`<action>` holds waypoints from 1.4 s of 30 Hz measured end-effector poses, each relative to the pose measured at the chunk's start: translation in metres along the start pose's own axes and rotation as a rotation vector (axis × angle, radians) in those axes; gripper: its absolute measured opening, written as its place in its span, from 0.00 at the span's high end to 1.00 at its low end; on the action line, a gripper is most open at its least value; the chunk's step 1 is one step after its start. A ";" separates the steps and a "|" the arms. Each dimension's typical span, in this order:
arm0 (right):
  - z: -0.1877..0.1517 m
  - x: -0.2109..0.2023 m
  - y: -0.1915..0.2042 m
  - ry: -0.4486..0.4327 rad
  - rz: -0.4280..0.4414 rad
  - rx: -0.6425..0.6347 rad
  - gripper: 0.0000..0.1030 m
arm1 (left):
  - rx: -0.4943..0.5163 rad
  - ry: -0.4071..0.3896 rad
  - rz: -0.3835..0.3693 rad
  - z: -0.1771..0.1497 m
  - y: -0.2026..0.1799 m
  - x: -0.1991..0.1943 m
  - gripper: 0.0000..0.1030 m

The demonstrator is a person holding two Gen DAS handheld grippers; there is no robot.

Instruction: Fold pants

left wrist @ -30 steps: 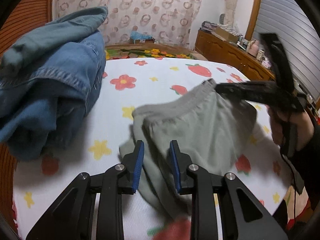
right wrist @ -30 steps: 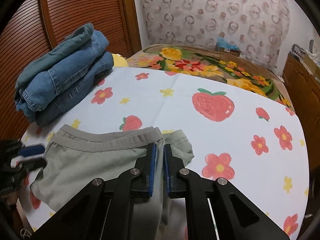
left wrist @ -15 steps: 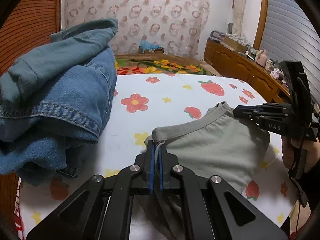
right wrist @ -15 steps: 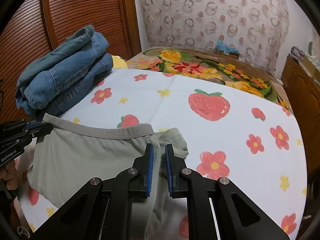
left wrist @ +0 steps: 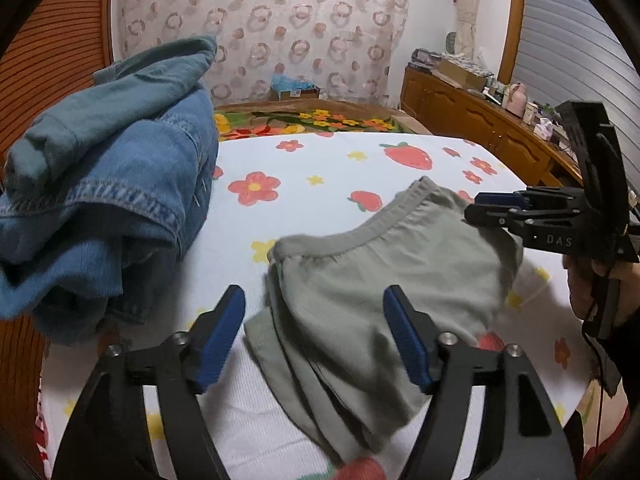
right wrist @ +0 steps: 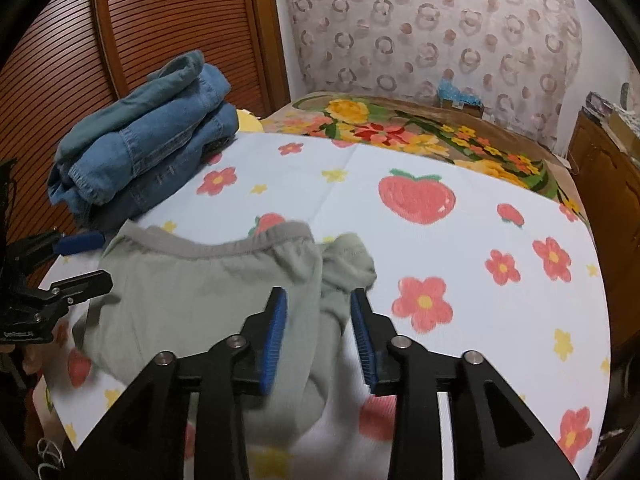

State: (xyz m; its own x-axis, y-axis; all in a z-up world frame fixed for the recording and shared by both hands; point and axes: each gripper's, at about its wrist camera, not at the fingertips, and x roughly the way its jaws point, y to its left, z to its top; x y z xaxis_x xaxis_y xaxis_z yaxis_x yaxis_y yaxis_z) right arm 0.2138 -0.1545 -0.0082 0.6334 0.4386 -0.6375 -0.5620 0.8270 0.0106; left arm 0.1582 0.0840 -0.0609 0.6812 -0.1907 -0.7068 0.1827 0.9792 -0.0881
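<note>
Since both the left gripper (left wrist: pixel 314 338) and right gripper (right wrist: pixel 318 334) have just been opening and grip nothing, the grey pants (left wrist: pixel 384 280) lie loose; a careless brush could undo the fold.

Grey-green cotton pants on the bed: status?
Left gripper and right gripper open, jaws just opened, cloth released. Grey-green cotton pants folded, flat on flowered white sheet. Folded blue denim stack beside them, apart, not obstructing.

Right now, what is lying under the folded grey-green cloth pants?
Under the grey-green pants only the white bed sheet with red flowers and strawberries shows around them. Whatever lies beneath their middle is covered.
</note>
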 end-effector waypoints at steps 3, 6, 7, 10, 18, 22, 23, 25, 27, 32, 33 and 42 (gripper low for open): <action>-0.004 0.000 -0.003 0.017 0.010 0.003 0.56 | -0.013 0.012 0.005 -0.006 0.002 0.000 0.29; -0.003 0.004 -0.007 0.027 0.015 0.015 0.54 | -0.025 0.035 0.014 -0.011 0.007 0.006 0.29; -0.002 0.004 -0.008 0.028 0.020 0.023 0.54 | -0.028 0.044 0.021 -0.013 0.008 0.008 0.29; 0.001 0.010 -0.011 0.030 0.042 0.047 0.54 | -0.032 0.063 0.034 -0.016 0.012 0.013 0.29; 0.007 0.034 -0.013 0.064 0.057 0.066 0.54 | -0.044 0.076 0.044 -0.020 0.017 0.019 0.29; 0.007 0.035 -0.012 0.062 0.056 0.066 0.54 | -0.049 0.079 0.039 -0.021 0.018 0.020 0.29; 0.007 0.035 -0.012 0.062 0.056 0.063 0.54 | -0.048 0.079 0.039 -0.021 0.018 0.020 0.29; 0.007 0.035 -0.011 0.064 0.059 0.057 0.54 | -0.046 0.079 0.040 -0.021 0.018 0.020 0.29; 0.006 0.036 -0.009 0.066 0.064 0.055 0.61 | -0.046 0.080 0.040 -0.021 0.018 0.021 0.28; 0.003 0.032 -0.006 0.073 0.121 0.041 0.85 | -0.046 0.079 0.034 -0.021 0.019 0.020 0.28; 0.002 0.029 -0.007 0.070 0.119 0.040 0.86 | -0.051 0.076 0.028 -0.021 0.020 0.019 0.28; -0.033 -0.038 -0.023 0.023 -0.105 0.079 0.88 | -0.033 0.023 -0.014 -0.019 0.008 -0.006 0.28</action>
State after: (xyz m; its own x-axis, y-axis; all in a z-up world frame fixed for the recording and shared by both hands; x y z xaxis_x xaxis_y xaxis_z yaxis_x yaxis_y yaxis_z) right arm 0.1852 -0.2012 -0.0097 0.6739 0.3409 -0.6555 -0.4492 0.8934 0.0028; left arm 0.1425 0.0941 -0.0708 0.6622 -0.2028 -0.7214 0.1682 0.9783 -0.1207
